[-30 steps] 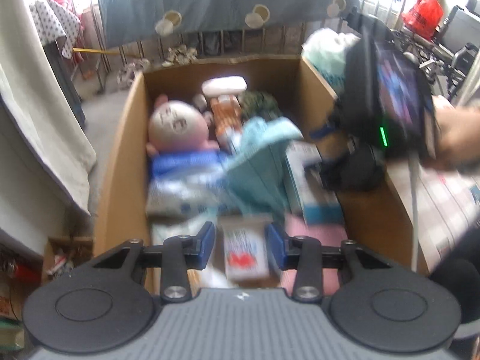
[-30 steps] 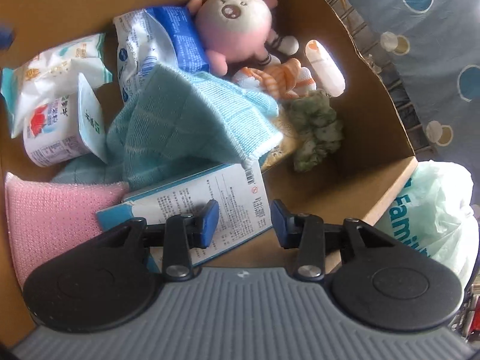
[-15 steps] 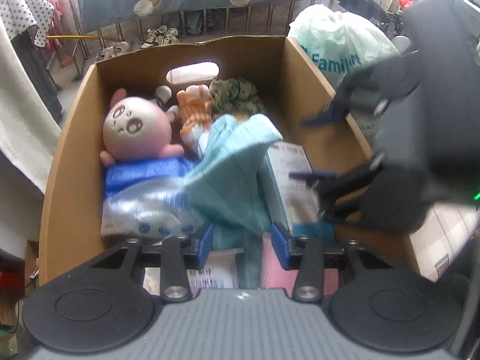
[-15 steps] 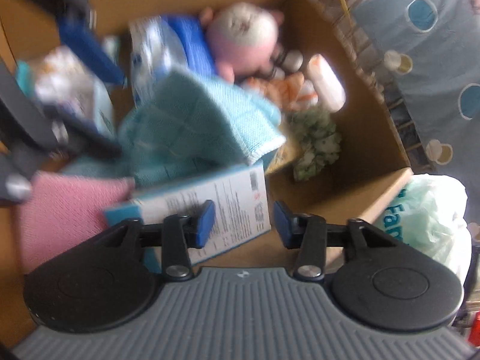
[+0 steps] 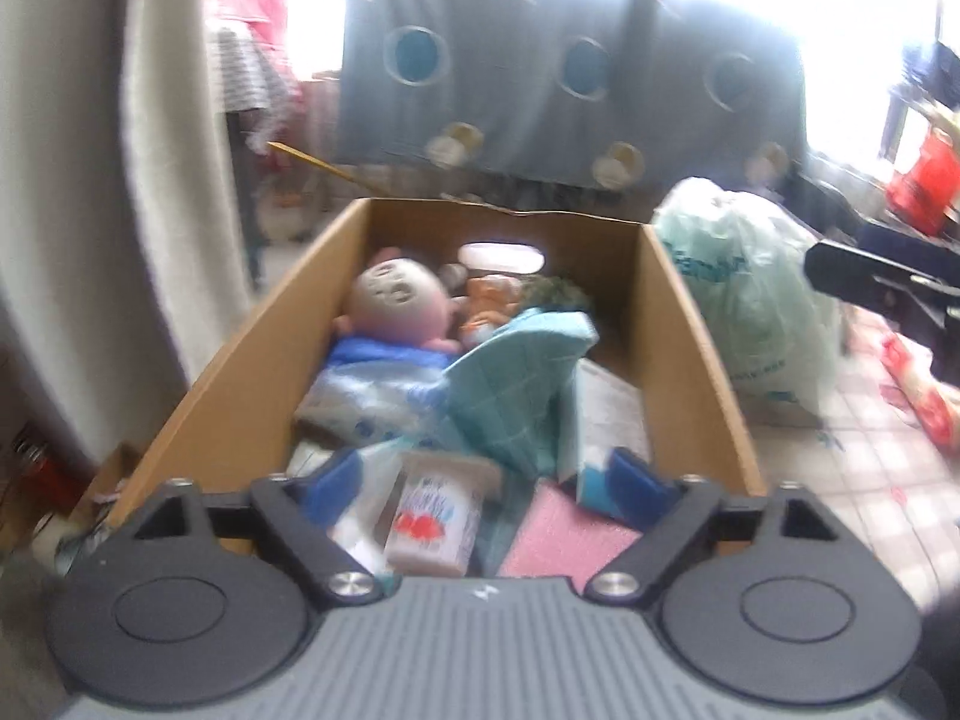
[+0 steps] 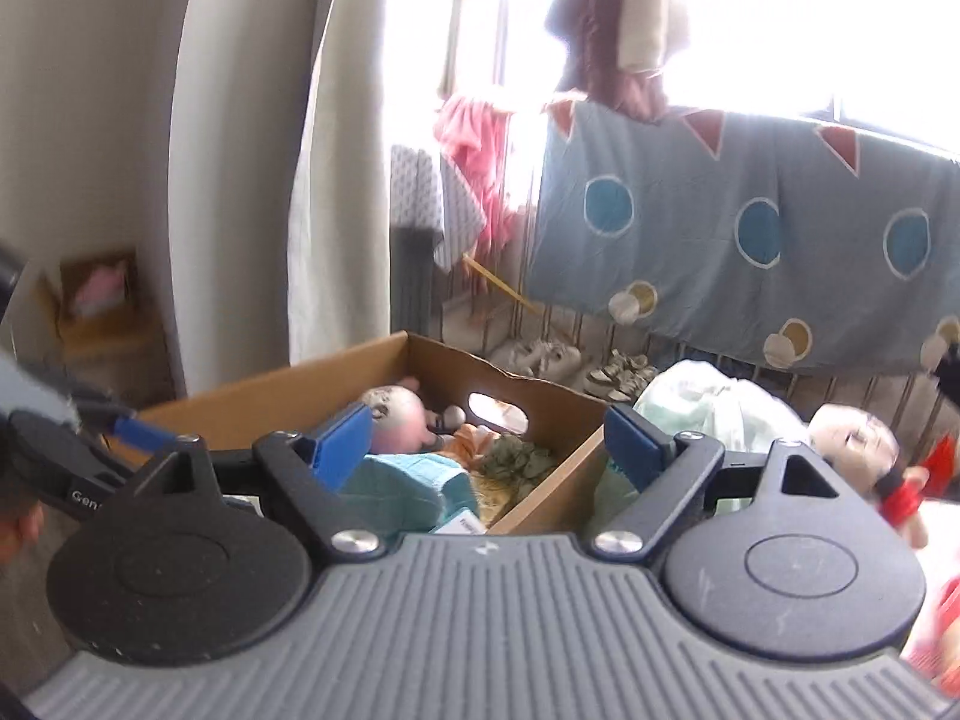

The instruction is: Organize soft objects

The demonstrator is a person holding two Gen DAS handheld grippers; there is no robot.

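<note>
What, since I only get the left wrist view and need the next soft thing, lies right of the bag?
Observer: A doll with a red wristband, just right of the bag.
Operator: Anything behind the box?
Observer: Sneakers on the floor beyond the box, under the hung blanket.
Operator: And left of it?
Observer: A small carton by the wall with something pink in it.
</note>
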